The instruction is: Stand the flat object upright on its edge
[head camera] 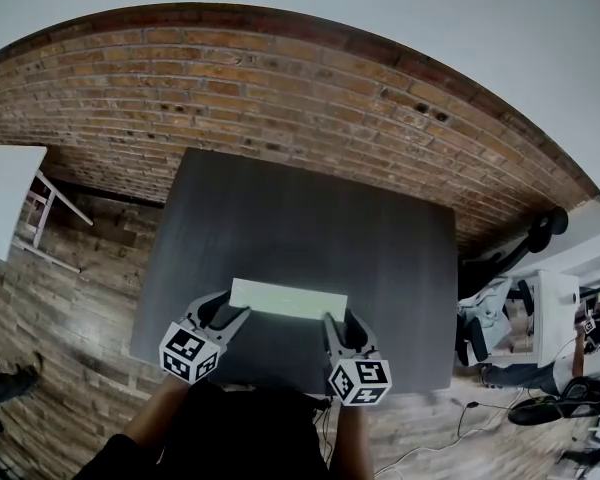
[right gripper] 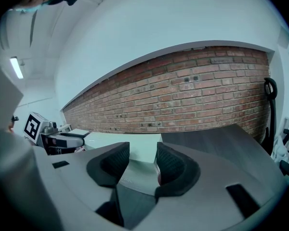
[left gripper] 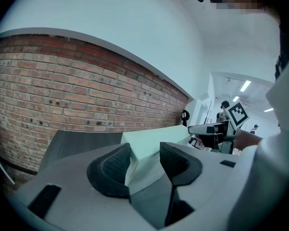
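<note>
- flat object, pale green slab: one end sits between the left gripper fingers, the other end between the right gripper fingers; the rest spans the stretch from one pair of tips to the other.
- both pairs of fingers are clamped on it, pads against its two sides and set fairly wide.
- a narrow face points up between the pads, so it looks already turned onto its edge. Can't tell whether its bottom touches the table below the fingers.
- step, my read: settling and steadying it upright.
- next, probably: lower until the edge bears on the table, test the balance, release both pairs evenly, and back straight away from the ends without nudging it.
</note>
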The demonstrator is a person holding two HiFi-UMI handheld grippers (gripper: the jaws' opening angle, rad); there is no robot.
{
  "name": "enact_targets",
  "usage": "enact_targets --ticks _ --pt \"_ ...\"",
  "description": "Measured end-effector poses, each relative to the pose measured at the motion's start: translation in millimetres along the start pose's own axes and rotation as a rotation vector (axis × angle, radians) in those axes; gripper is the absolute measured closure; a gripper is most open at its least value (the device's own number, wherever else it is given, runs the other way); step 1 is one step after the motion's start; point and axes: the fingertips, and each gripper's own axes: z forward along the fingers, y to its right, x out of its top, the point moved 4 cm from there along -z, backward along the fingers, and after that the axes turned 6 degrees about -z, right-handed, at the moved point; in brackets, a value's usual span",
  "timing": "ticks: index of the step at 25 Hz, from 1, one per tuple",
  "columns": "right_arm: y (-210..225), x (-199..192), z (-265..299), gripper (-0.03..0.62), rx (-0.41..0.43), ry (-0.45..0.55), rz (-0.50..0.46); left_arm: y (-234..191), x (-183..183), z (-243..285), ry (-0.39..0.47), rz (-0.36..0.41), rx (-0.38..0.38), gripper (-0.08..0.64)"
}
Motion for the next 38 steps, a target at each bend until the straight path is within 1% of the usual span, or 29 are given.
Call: enact_targets --ticks 4,10,17,26,38 --pt "5.1 -1.2 2.9 0.407 -0.007 0.003 0.017 -0.4 2.4 6.5 0.007 0.000 -0.001 0.350" --pt "13.2 -4.3 7.5 0.403 -0.003 0.003 0.040 0.4 5.5 14.7 0.025 0.019 0.000 0.350" --pt "17.5 -2.2 13.3 0.402 0.000 0.023 0.062 -3.8 7.6 18.7 0.061 0.012 -0.005 0.350" --pt "20.6 -1.4 15.4 0.396 -0.009 0.039 0.086 -6.2 8.8 21.6 0.077 0.000 -0.025 0.350" --pt "22.3 -0.3 15.6 0.393 -0.010 0.038 0.100 -5.2 10.9 22.1 0.058 0.032 -0.025 0.350"
